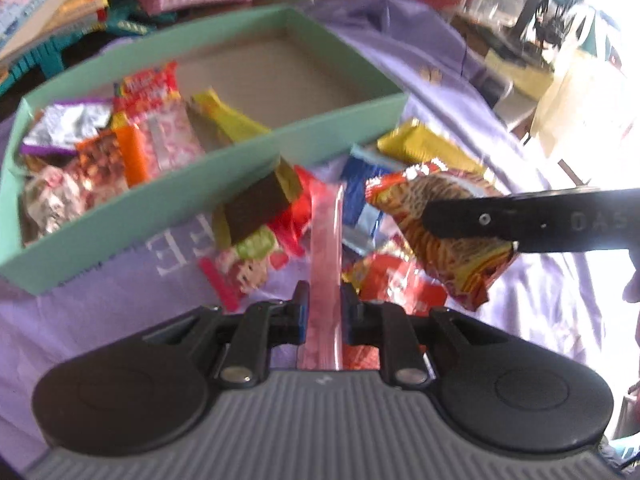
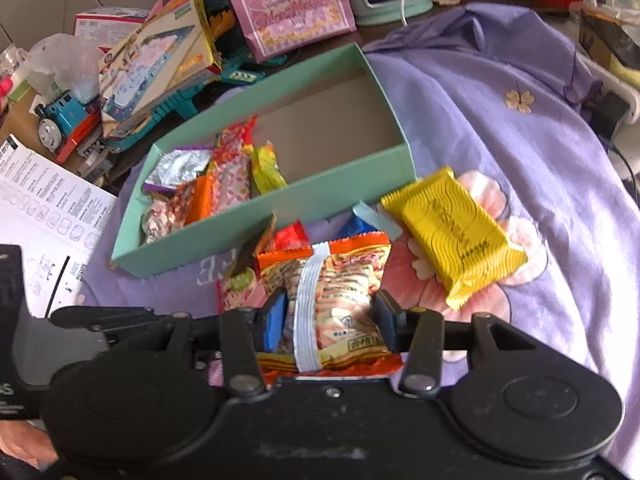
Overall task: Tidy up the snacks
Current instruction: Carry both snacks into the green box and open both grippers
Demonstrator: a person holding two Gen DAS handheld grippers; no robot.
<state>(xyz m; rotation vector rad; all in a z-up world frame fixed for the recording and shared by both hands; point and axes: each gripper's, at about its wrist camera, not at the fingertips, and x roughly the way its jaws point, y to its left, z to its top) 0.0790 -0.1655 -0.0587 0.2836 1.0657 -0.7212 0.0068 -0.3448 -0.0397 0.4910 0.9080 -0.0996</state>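
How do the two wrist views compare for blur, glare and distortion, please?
Left wrist view: smeared by motion blur, the snacks in the green box streaked, and the top right corner blown out to white; the pink packet in the left hand-held gripper is soft. Right wrist view: sharper, the yellow packet readable, even light. Both bend straight edges, fisheye style.

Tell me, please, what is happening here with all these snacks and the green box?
A person is sorting snacks into a green box on a purple cloth. The left hand-held gripper is shut on a pink packet; the right hand-held gripper is shut on an orange noodle packet. Several snacks already lie in the box's left end, while a yellow packet and others lie outside.
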